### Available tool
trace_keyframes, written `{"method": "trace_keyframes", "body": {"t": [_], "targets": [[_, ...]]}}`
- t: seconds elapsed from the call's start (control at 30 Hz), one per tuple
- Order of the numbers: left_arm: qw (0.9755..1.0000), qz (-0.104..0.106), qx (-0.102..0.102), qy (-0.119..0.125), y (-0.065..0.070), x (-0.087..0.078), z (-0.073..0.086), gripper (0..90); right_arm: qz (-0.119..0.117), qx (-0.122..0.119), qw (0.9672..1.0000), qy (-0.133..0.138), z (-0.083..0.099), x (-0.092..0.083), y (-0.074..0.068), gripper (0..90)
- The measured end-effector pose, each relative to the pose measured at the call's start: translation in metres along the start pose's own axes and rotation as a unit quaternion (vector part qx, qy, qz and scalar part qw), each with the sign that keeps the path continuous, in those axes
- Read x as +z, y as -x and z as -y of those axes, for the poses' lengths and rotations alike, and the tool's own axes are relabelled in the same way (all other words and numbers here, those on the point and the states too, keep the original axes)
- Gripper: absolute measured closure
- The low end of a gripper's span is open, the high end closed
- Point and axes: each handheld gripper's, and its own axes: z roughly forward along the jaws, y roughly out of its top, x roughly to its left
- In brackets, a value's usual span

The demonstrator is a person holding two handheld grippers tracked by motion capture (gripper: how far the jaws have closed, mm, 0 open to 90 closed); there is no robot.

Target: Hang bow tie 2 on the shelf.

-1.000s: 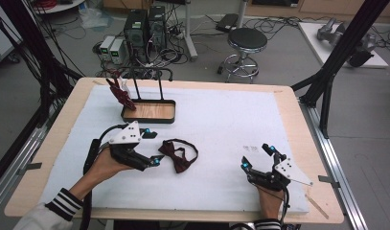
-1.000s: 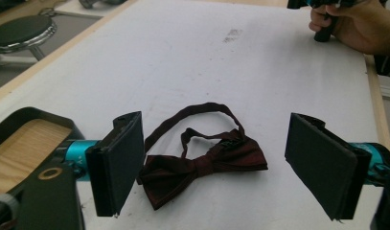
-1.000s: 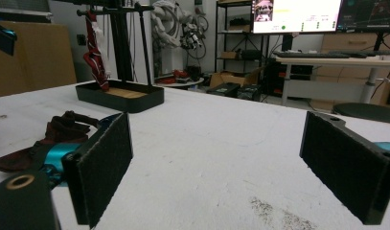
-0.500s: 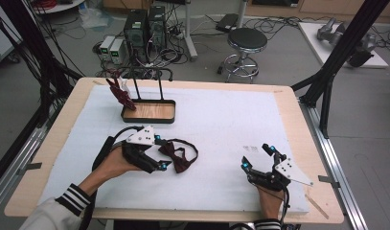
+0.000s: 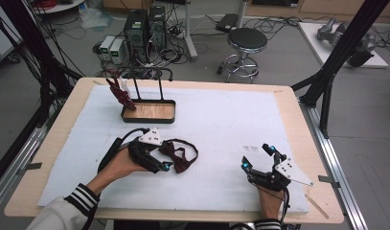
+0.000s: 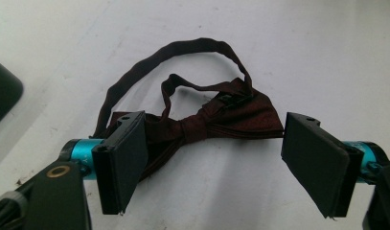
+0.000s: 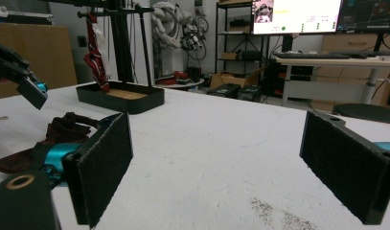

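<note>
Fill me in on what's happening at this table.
A person works with a gripper in each hand. The left gripper sits open around a dark red bow tie lying on the white mat, fingers not yet pressing it. The right gripper rests open on the mat. Another tie hangs on the stand.

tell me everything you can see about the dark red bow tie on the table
The bow tie is dark maroon fabric with a faint woven sheen, pinched by a centre knot, with a thin matching neck strap looped behind it and a small dark clasp. It lies flat on the white table cover, in front of the wooden-floored stand tray. The left claw straddles it, open, one pad over its left wing, the other just off its right tip; whether they touch is unclear.
</note>
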Motion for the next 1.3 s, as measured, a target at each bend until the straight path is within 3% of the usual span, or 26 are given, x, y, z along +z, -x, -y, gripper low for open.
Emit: {"method": "trace_keyframes", "body": {"t": [0.3, 0.8, 0.87, 1.0, 1.17, 1.3], "targets": [[0.9996, 0.017, -0.008, -0.021, -0.001, 0.008, 0.000, 29.2, 0.000, -0.001, 1.0000, 0.000, 0.000, 0.000, 0.001, 10.3], [0.9992, 0.010, -0.005, -0.037, -0.001, 0.018, -0.002, 24.6, -0.001, -0.001, 1.0000, 0.001, 0.000, 0.000, 0.001, 10.3], [0.9994, 0.010, -0.005, -0.031, 0.000, 0.020, -0.003, 24.3, 0.000, -0.003, 1.0000, 0.002, 0.000, 0.000, 0.001, 10.3], [0.9993, 0.012, 0.005, -0.035, 0.002, 0.022, -0.007, 24.2, 0.000, 0.001, 1.0000, 0.000, 0.000, 0.000, 0.001, 10.3], [0.9995, 0.009, 0.019, -0.022, 0.006, 0.024, -0.011, 23.9, 0.000, -0.001, 1.0000, 0.003, 0.000, 0.000, 0.001, 10.3], [0.9992, 0.017, 0.029, -0.023, 0.008, 0.025, -0.014, 24.9, 0.000, 0.001, 1.0000, 0.003, 0.000, 0.000, 0.001, 10.2]]}}
